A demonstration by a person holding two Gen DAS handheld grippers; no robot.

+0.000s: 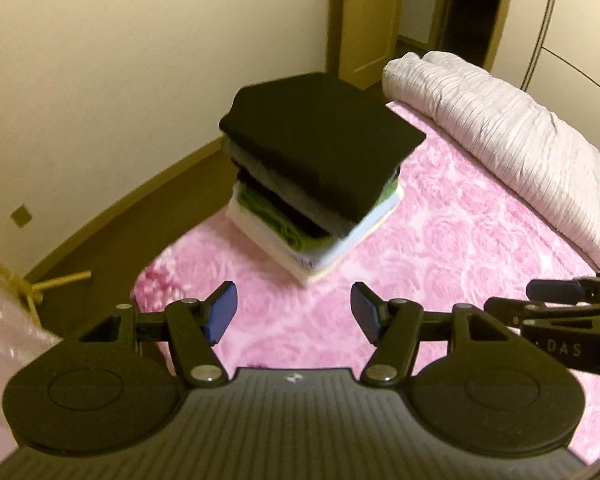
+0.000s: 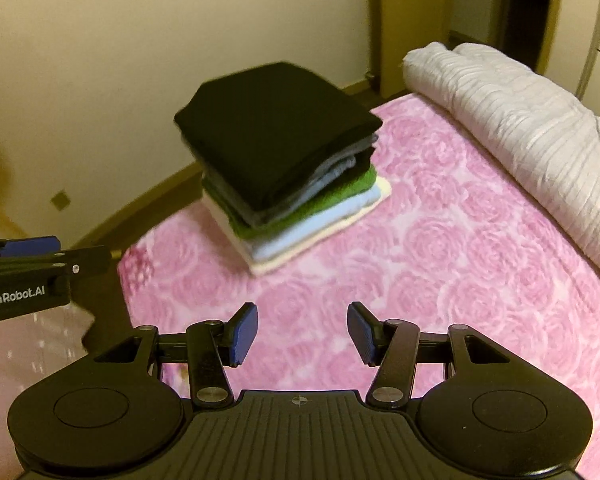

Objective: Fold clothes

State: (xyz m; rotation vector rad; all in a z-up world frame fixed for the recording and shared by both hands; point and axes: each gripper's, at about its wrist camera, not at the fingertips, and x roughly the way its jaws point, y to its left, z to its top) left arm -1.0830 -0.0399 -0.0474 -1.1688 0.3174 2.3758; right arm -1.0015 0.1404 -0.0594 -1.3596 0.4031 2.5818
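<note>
Both grippers, left | right: jaws wide, empty | folded stack blurred | lower layers half-hidden

Warm, yellowish indoor light, fairly dim, tints both views and turns the wall amber. No hard shadows; only a soft dark patch under the stack of folded clothes. That stack is smeared by motion blur in both views, its edges ghosted. Fisheye bending curves the baseboard and the corners vignette to black. The near gripper looks sharper.
</note>
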